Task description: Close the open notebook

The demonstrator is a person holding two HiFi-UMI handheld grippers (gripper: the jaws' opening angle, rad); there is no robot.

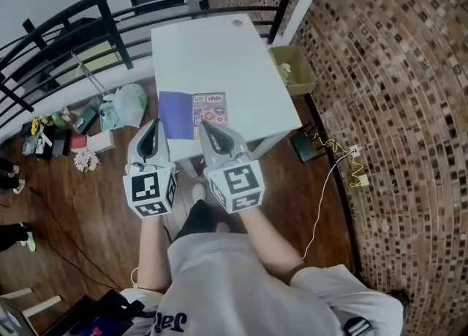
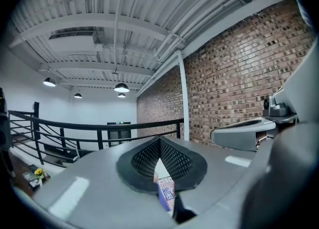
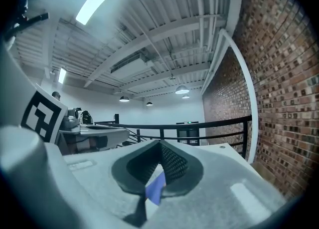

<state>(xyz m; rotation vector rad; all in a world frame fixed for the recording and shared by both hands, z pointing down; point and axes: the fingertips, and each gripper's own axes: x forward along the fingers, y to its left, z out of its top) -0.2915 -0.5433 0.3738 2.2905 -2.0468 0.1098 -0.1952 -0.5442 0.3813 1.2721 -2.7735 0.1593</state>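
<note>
The notebook (image 1: 194, 115) lies open and flat at the near edge of the white counter (image 1: 219, 49). A plain purple page is on its left and a stickered page on its right. The purple page runs almost to the counter's left edge.

The left hand-held gripper (image 1: 153, 128) has its jaws shut with nothing in them. The right hand-held gripper (image 1: 206, 128) is the same, jaws together and empty. Both point across the counter, side by side, and each gripper view shows only a sliver of the notebook low down past the closed tips. They look to be short of it and not touching, though the head view alone cannot settle that.

The notebook is probably light and thin, with a soft cover that bends rather than lifts as a board. On this smooth top it will likely slide if pushed. The best hold seems to be the outer edge of one half, picked up and folded over the spine. The other hand-held gripper can press on the opposite page to keep it from skating.

The near and left edges are close, so a shove that way could tip it onto the wooden floor. The far half of the counter is bare and gives room to swing a page. A tan bin (image 1: 294, 69) sits off the right side, and the black railing (image 1: 110, 5) stands well beyond.
</note>
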